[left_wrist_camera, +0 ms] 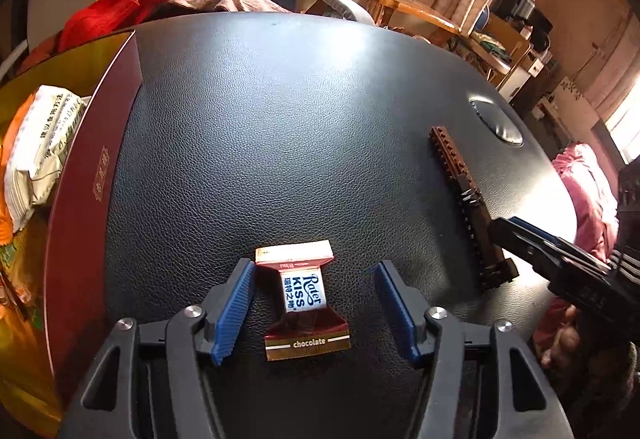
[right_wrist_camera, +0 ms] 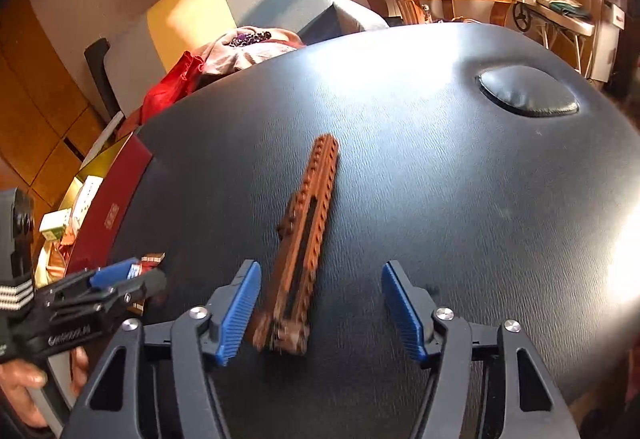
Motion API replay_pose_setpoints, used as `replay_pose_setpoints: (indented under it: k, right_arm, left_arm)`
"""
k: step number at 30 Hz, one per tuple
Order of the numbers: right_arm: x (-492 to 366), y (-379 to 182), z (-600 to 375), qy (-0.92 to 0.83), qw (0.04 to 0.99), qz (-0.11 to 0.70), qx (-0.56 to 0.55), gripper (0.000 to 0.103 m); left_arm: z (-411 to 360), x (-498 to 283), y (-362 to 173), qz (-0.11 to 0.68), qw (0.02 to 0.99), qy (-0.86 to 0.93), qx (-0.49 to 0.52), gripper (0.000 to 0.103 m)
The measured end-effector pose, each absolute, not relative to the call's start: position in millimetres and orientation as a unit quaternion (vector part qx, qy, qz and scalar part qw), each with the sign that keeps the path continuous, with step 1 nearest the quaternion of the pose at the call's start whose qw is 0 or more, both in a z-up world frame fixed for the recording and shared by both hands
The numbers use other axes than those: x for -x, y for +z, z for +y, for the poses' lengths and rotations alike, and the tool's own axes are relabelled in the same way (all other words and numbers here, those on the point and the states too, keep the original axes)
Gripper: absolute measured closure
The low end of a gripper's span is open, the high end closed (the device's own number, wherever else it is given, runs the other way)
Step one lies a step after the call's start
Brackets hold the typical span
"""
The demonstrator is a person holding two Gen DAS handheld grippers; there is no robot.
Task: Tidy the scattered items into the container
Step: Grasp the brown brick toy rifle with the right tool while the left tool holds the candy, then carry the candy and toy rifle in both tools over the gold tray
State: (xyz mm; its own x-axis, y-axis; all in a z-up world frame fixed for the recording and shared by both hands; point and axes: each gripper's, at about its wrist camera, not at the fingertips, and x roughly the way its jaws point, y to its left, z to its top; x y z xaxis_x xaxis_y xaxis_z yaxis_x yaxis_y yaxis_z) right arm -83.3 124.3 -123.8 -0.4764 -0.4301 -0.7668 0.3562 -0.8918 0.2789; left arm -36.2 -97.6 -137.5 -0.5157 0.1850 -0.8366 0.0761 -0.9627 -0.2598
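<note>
A wrapped chocolate candy (left_wrist_camera: 302,303), red and gold with a white label, lies on the black leather surface (left_wrist_camera: 300,119) between the open fingers of my left gripper (left_wrist_camera: 314,271). A long brown toothed hair clip (right_wrist_camera: 304,251) lies on the same surface, its near end between the open fingers of my right gripper (right_wrist_camera: 320,271). It also shows in the left wrist view (left_wrist_camera: 468,203), with the right gripper (left_wrist_camera: 520,243) at its near end. The dark red box (left_wrist_camera: 80,199) stands at the left with a white packet (left_wrist_camera: 36,151) inside.
The red box also shows at the left of the right wrist view (right_wrist_camera: 116,207). A round button dimple (right_wrist_camera: 528,91) sits far right on the surface. Red and pink clothes (left_wrist_camera: 132,7) lie behind the surface. A wooden table (left_wrist_camera: 400,3) stands beyond.
</note>
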Motion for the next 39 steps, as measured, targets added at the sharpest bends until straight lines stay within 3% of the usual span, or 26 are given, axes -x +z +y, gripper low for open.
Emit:
replay_pose_setpoints:
  k: [2,9,12,17,23,32,39]
  right_arm:
    - [89.2,-124.3,121.7,-0.856,0.233,-0.041,-0.459,0.045]
    - [102.1,-129.3,99.2,-0.85,0.24,-0.017,-0.469,0.069]
    - [101.4,-130.6,97.9,-0.851,0.237,-0.009,-0.468,0.072]
    - [101.9,-131.8,95.9,-0.85,0.236,-0.001,-0.471,0.071]
    - [100.1,-133.1,88.5,-0.851,0.232,0.027,-0.471,0.068]
    - [88.6,-133.3,83.1,-0.862,0.224,0.071,-0.449,0.072]
    - [76.2,-129.6,107.7,-0.855,0.244,-0.012,-0.457,0.076]
  left_arm:
    - [-96.9,37.5,-138.7,-0.14,0.041,0.86,0.489,0.028]
    - [-76.9,40.7,-140.0,-0.088,0.028,0.869,0.486,0.024]
    - [-78.2,39.9,-139.6,-0.089,0.029,0.872,0.481,0.027]
    - [-86.5,35.2,-139.5,-0.092,0.015,0.876,0.473,0.05]
    - [-96.5,31.3,-139.6,-0.092,0.007,0.876,0.473,0.07]
    - [-96.1,20.4,-138.3,-0.073,0.002,0.88,0.47,0.075]
    - [-98.4,4.4,-134.6,-0.066,0.009,0.883,0.464,0.076]
